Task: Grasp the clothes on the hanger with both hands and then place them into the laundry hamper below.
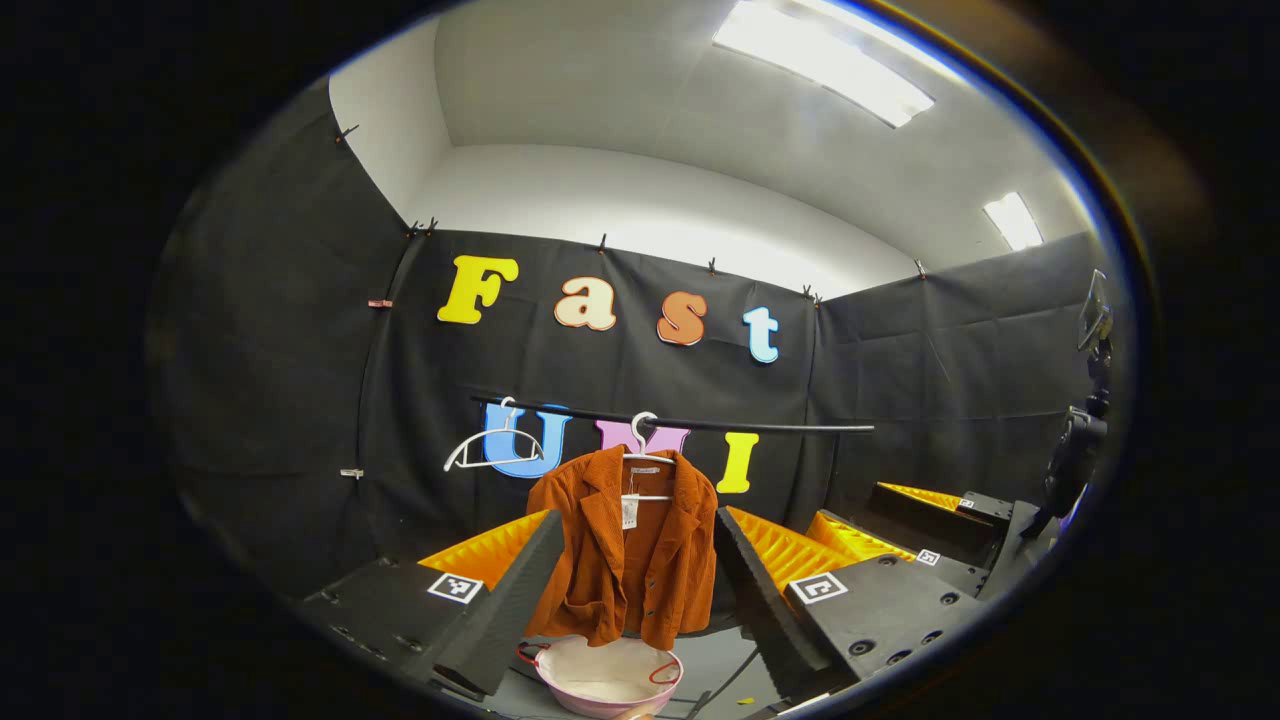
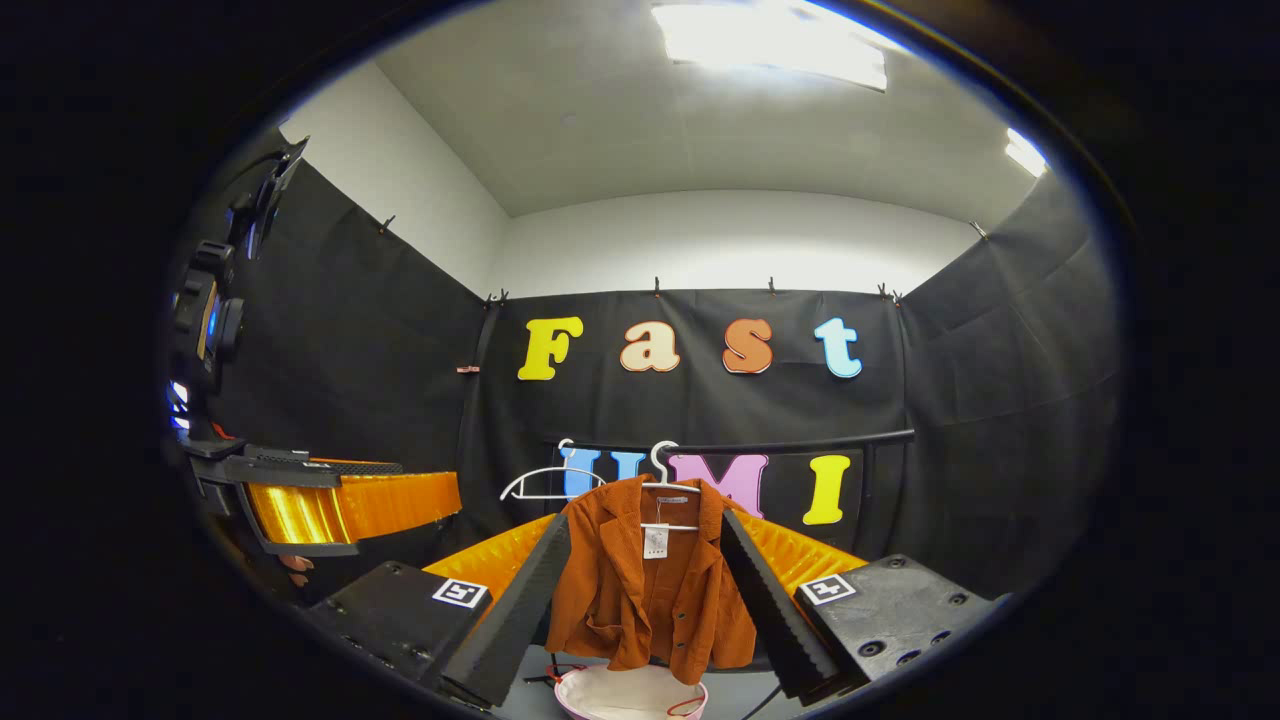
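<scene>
A rust-orange corduroy jacket (image 1: 625, 550) (image 2: 650, 585) hangs on a white hanger (image 1: 645, 455) (image 2: 668, 482) from a black rail (image 1: 700, 424) (image 2: 780, 445). Below it stands a pink-rimmed laundry hamper (image 1: 608, 678) (image 2: 630, 695) with a pale lining. My left gripper (image 1: 632, 590) is open, its fingers to either side of the jacket but well short of it. My right gripper (image 2: 645, 600) is open too, framing the jacket from a distance. In the left gripper view the right gripper (image 1: 930, 545) shows at the right; in the right gripper view the left gripper (image 2: 340, 505) shows at the left.
An empty white hanger (image 1: 490, 450) (image 2: 545, 485) hangs on the rail left of the jacket. Black cloth walls close the booth on three sides. A dark cable (image 1: 725, 690) lies on the grey floor beside the hamper.
</scene>
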The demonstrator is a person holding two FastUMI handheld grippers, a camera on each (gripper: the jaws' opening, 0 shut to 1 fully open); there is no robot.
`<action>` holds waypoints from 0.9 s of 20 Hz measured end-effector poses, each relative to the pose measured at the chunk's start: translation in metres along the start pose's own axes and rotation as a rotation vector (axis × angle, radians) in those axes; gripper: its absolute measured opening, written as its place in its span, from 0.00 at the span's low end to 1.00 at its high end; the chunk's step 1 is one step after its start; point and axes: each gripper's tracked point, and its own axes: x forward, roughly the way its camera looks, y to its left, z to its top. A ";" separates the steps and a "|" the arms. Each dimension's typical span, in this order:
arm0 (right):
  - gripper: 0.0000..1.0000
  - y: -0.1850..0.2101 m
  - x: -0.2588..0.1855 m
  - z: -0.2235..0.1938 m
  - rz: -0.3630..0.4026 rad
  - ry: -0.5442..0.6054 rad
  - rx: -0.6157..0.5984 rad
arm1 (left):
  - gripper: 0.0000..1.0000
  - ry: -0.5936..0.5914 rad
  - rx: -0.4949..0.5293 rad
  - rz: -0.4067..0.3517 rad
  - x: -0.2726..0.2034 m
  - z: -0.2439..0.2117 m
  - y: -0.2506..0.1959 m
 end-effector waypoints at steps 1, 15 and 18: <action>0.96 0.000 0.000 0.000 -0.002 0.001 0.004 | 0.95 -0.005 0.001 -0.003 0.001 0.001 0.000; 0.96 -0.002 -0.005 0.009 -0.061 -0.032 -0.027 | 0.95 -0.018 0.016 -0.046 0.013 0.001 0.013; 0.96 -0.005 -0.005 0.003 -0.098 -0.010 -0.018 | 0.95 0.004 0.015 -0.080 0.016 -0.005 0.017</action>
